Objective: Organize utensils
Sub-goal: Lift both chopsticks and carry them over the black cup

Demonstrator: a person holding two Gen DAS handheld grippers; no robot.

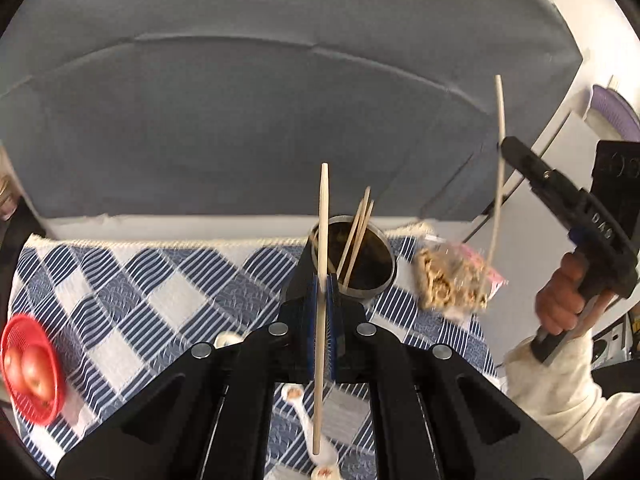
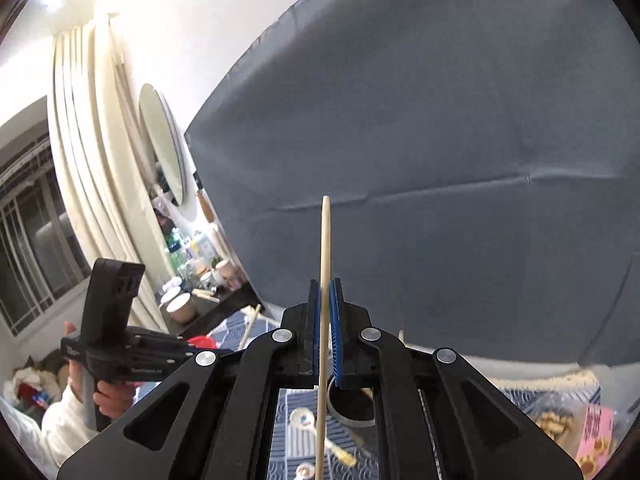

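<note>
Chopsticks held upright in both grippers, 1 apiece, above a worktop (image 1: pixel 132 280) draped in blue-and-white checked cloth. The left gripper (image 1: pixel 321 292) has its blue pads pinched tight on a pale wooden chopstick (image 1: pixel 322 248), which runs from below the jaws up past them. The right gripper (image 2: pixel 325 308) is likewise clamped on a second chopstick (image 2: pixel 324 264), its tapered tip pointing up against a grey backdrop (image 2: pixel 440 140).

The left wrist view alone shows the round metal holder (image 1: pixel 380 280) clearly, standing near the far edge of the cloth just beyond the left gripper, with 3 more chopsticks (image 1: pixel 356 236) leaning inside it. Beside the holder lies a clear snack bag (image 1: pixel 456 280); at the left edge a red basket (image 1: pixel 30 364) holds 2 red fruits. White ceramic spoons (image 1: pixel 308 420) lie on the cloth beneath the gripper. This view also catches the right gripper from outside, raised well to the holder's right.

The right wrist view adds what the other misses: curtains (image 2: pixel 88 160), a window (image 2: pixel 28 248), a round mirror (image 2: pixel 162 144), a cluttered shelf. The holder appears there only as a rim below the jaws.
</note>
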